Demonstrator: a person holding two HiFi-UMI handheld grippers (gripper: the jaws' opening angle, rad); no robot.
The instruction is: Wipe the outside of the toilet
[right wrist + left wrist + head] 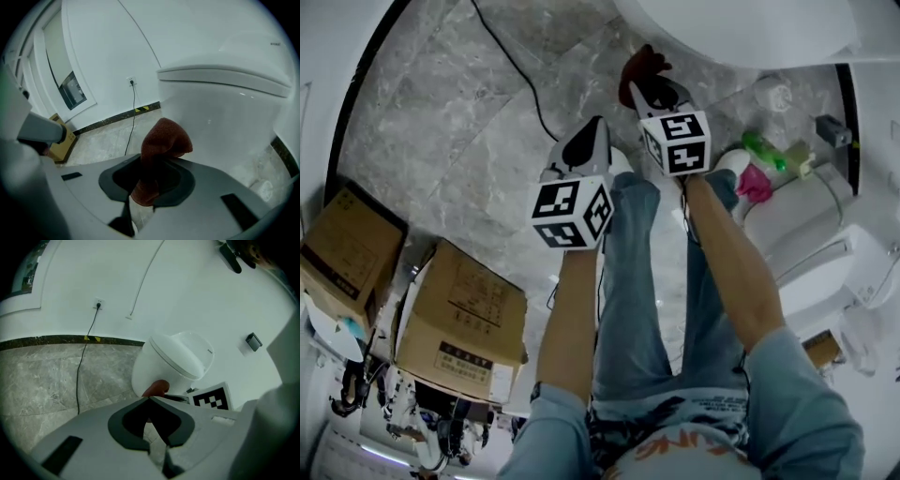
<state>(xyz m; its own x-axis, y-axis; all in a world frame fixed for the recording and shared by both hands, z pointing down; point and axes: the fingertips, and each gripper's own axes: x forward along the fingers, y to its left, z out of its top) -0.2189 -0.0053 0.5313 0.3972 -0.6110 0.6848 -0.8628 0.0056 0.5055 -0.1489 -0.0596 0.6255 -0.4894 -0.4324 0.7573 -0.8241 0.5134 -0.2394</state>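
Note:
The white toilet [741,28] fills the top of the head view, and its bowl wall [225,117] looms close in the right gripper view. My right gripper [649,89] is shut on a dark red cloth [642,67], which it holds up beside the lower front of the bowl. Whether the cloth [164,140] touches the porcelain I cannot tell. My left gripper [595,127] hangs to the left and a little further back, its jaws closed together with nothing between them. From the left gripper view I see the toilet [178,362], the cloth [157,387] and the right gripper's marker cube [213,397].
Grey marble floor [441,112] with a black cable [511,66] running to a wall socket [98,304]. Two cardboard boxes [459,319] stand at the lower left. A green bottle [764,150] and a pink item [755,183] sit by a white fixture [806,234] at right. The person's legs [628,281] are below the grippers.

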